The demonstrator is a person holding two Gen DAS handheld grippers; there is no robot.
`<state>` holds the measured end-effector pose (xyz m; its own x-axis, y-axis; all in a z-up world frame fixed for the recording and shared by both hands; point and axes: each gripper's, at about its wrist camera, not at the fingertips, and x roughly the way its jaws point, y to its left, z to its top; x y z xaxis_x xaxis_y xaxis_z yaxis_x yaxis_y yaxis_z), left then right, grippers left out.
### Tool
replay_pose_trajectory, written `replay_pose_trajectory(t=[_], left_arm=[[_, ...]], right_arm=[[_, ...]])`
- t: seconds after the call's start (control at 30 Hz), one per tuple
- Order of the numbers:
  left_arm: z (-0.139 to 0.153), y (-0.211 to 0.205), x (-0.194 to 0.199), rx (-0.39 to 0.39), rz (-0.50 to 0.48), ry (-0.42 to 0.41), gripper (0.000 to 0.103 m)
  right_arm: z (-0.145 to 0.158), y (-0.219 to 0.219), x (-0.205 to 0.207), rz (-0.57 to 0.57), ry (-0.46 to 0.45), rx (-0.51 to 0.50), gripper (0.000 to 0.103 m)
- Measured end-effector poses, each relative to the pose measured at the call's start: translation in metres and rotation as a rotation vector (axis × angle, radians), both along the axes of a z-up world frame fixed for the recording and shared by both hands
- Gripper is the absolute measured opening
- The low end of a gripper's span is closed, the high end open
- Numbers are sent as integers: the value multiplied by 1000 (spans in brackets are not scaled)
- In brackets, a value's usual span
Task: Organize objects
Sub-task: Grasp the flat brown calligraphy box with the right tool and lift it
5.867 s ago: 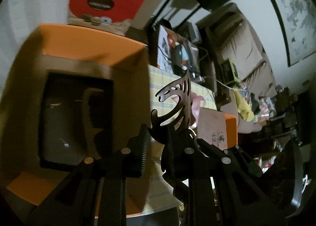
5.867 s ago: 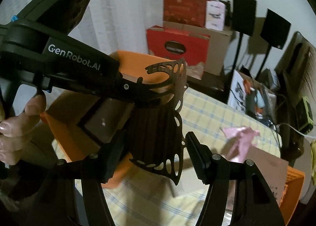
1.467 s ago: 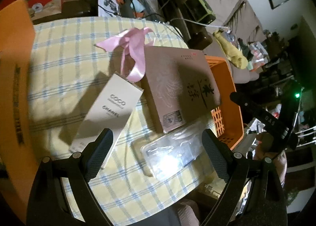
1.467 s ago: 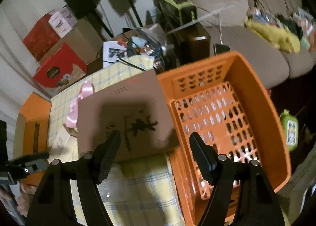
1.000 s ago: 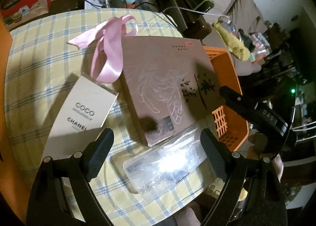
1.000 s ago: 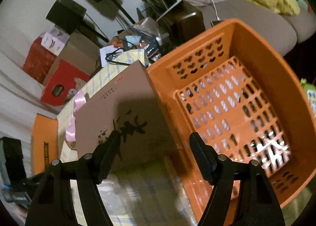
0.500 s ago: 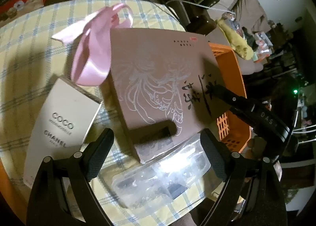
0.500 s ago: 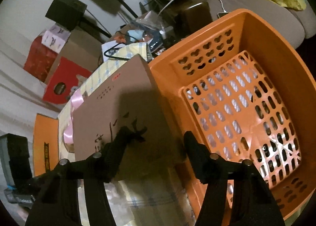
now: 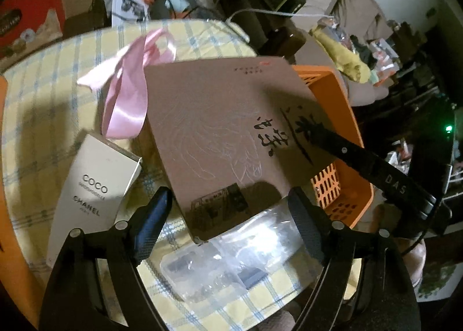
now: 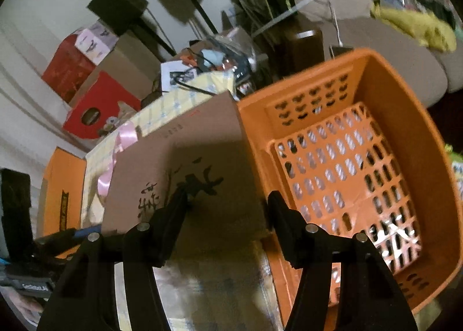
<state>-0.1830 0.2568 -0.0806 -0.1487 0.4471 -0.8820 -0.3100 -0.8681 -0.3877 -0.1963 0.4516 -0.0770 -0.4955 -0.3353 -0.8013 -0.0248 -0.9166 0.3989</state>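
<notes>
Brown cardboard makes up the large flat gift box (image 9: 220, 128), which lies on the yellow checked tablecloth (image 9: 43, 94) of a round table, its far right corner overhanging the rim of an orange perforated basket (image 10: 376, 134) at the table's right edge. Black brush calligraphy runs down the lid's right side, a faint pale line drawing fills its middle, and a small dark label sits near its front edge.

Both claws are open and hold nothing. From the left gripper (image 9: 228, 215), the box's near edge lies straight ahead between the spread jaws, its long axis running away toward the table's far edge. The right gripper (image 10: 225, 215) is at the box's basket-side edge, one finger over the calligraphy. Judging by this, the right is slightly nearer and both seem set to lift the box.

A pink satin ribbon (image 9: 127, 99) touches the box's left edge. A white Coco Chanel carton (image 9: 92, 189) lies to its left, and a clear plastic case (image 9: 231, 261) lies at the near edge.
</notes>
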Motion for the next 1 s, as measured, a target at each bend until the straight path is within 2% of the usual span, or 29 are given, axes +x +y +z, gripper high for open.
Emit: replay_pose_trajectory(t=[0.27,0.57,0.83,1.0], left_arm=[[50,-9,15,84,-15,65,80],[84,-37,21,135,14,100,79],[112,-85,30,179,77,149,79],[132,-127,37,194,142,186,79]], right_arm=[[49,-2,15,-12,90,60,60],[76,-19,26,13,131,39,60],[112,-60,33,80,197,51,60],[135,-101,33,148,238,54,60]])
